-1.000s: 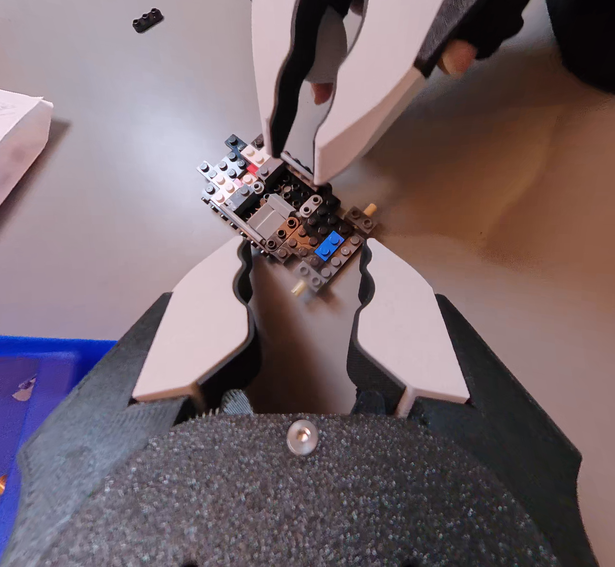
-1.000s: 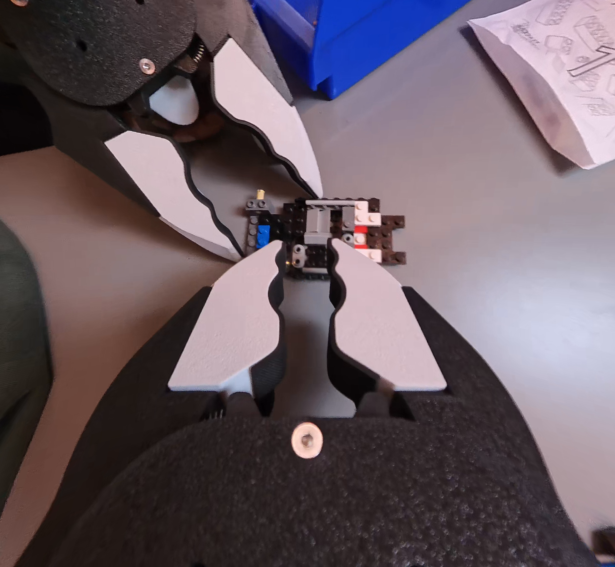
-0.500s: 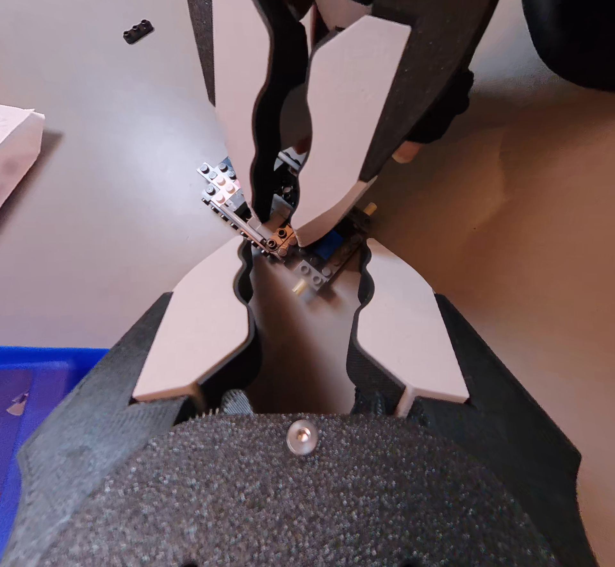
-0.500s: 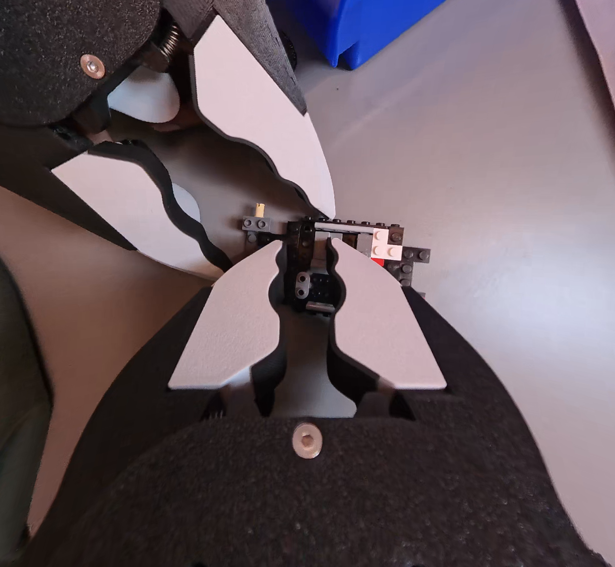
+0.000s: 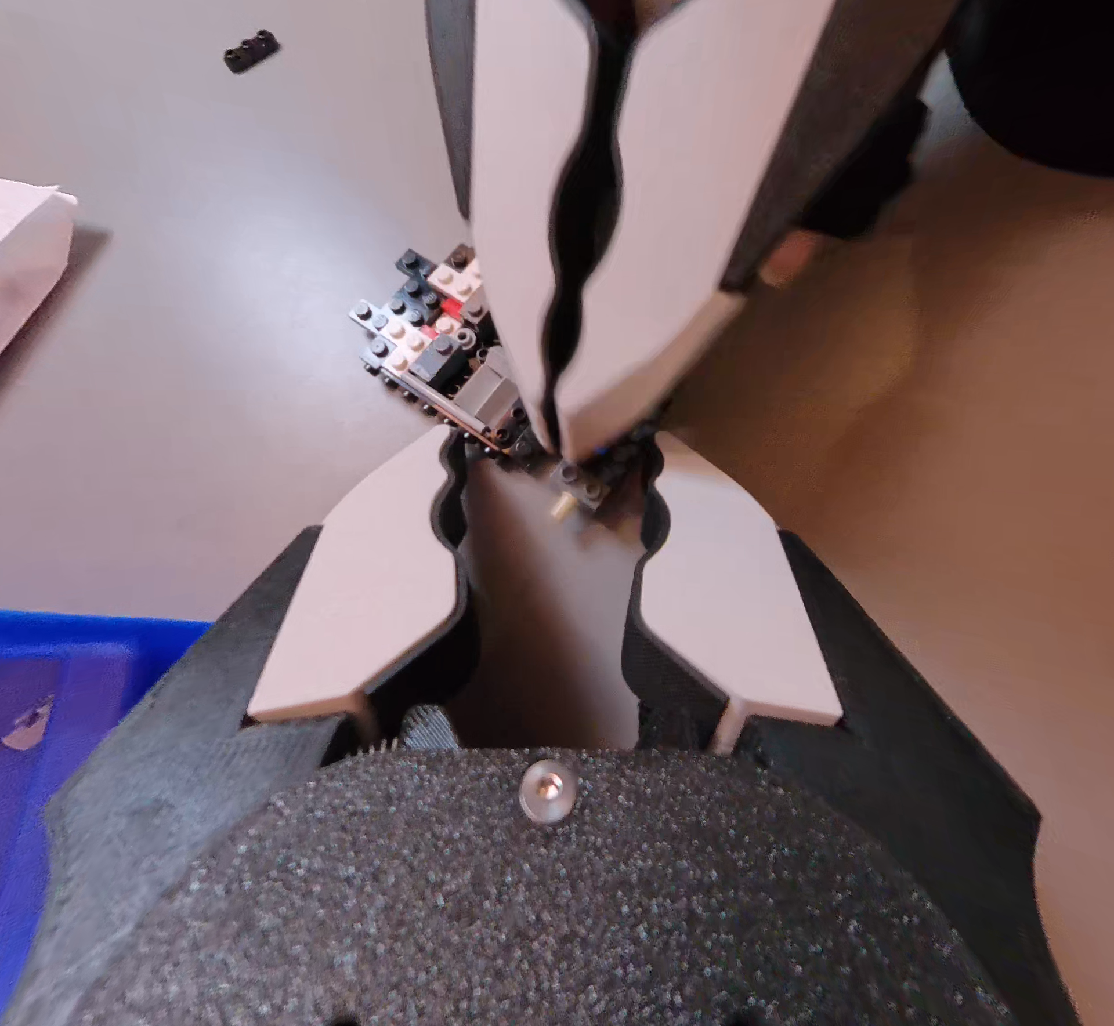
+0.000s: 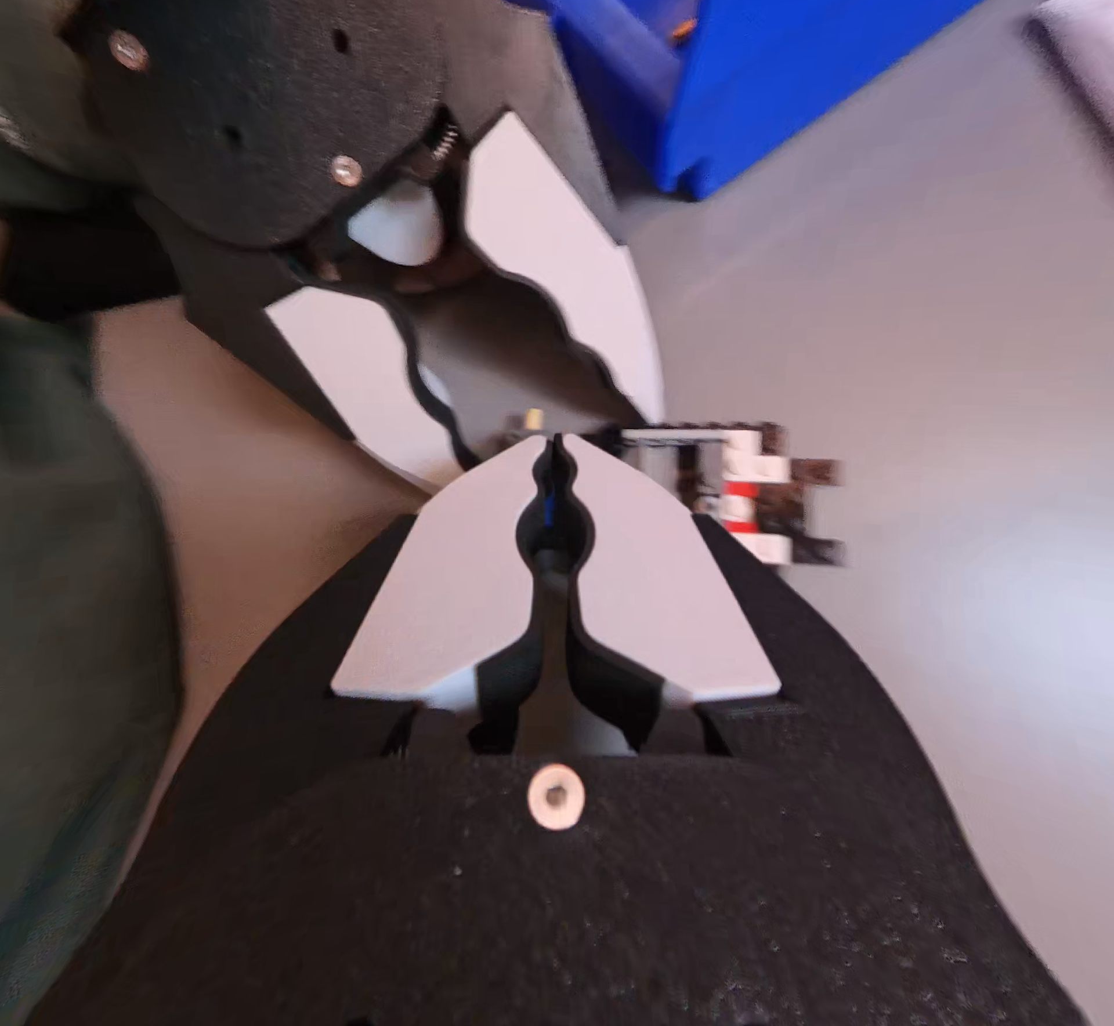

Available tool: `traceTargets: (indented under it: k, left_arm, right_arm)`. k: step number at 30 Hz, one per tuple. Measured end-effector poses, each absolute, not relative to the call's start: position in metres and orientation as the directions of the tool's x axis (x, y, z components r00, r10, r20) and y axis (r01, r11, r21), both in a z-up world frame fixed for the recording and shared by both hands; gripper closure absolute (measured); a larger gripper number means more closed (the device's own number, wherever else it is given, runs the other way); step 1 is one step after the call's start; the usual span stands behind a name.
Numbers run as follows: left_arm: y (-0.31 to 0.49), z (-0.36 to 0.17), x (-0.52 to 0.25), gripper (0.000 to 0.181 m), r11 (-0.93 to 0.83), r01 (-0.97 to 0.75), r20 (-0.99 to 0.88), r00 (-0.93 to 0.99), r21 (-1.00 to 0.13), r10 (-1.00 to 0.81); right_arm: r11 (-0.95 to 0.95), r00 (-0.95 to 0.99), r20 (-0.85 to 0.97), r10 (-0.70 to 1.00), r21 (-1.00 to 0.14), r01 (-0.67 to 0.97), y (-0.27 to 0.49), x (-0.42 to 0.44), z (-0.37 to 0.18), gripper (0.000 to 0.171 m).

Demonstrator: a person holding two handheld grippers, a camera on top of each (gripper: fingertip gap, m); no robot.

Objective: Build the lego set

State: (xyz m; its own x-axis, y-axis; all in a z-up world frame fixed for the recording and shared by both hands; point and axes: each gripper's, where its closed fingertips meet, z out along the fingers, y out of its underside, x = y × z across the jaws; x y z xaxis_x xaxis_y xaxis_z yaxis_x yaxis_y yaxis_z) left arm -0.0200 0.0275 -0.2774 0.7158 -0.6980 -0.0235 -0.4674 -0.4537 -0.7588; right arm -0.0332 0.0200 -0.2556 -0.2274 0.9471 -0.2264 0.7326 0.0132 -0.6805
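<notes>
1. Left wrist view, lower half of the frame: left tool with fingers spread wide apart, tips flanking the near end of a small brick model on the grey table, gripping nothing.
2. Just between those tips, at frame centre: a dark grey plate with a cream peg jutting from the model's near edge.
3. Coming down from the top of the same frame: right tool, fingers pressed nearly together, tips planted on the model's near end; whether something sits pinched between them cannot be told here.
4. Farther off, upper left: a loose black brick lying alone; at the left edge, a white paper bag; at lower left, the corner of a blue bin.
5. Shown only by the right wrist view: a sliver of blue deep in the narrow gap of the closed right tool, too blurred to identify.
6. Beyond, centre right of that frame: the model's white, red and black far end, smeared by motion.
7. Upper left: left tool seen from outside, fingers apart; upper right: blue bin standing tall behind.
</notes>
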Motion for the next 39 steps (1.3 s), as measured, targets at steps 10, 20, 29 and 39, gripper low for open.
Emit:
traceTargets:
  k: [10, 20, 29, 39]
  left_arm:
    - [0.025, -0.277, -0.019, 0.125, -0.443, -0.473, -0.024, 0.704, -0.761, -0.71]
    - [0.024, -0.277, -0.018, 0.126, -0.436, -0.477, -0.026, 0.697, -0.763, -0.717]
    - [0.017, -0.279, -0.011, 0.121, -0.442, -0.486, 0.006, 0.668, -0.754, -0.744]
    - [0.023, -0.273, -0.02, 0.147, -0.473, -0.417, 0.055, 0.702, -0.776, -0.71]
  right_arm:
    - [0.123, -0.183, -0.033, 0.983, -0.625, 0.771, 0.046, -0.032, -0.27, 0.162]
    - [0.065, -0.188, -0.141, 0.972, -0.61, 0.79, 0.042, -0.033, -0.273, 0.17]
    - [-0.151, -0.294, -0.502, 0.813, -0.67, 0.727, 0.015, -0.023, -0.253, 0.171]
    - [-0.144, -0.222, -0.35, 0.91, -0.769, 0.623, 0.057, -0.014, -0.228, 0.171]
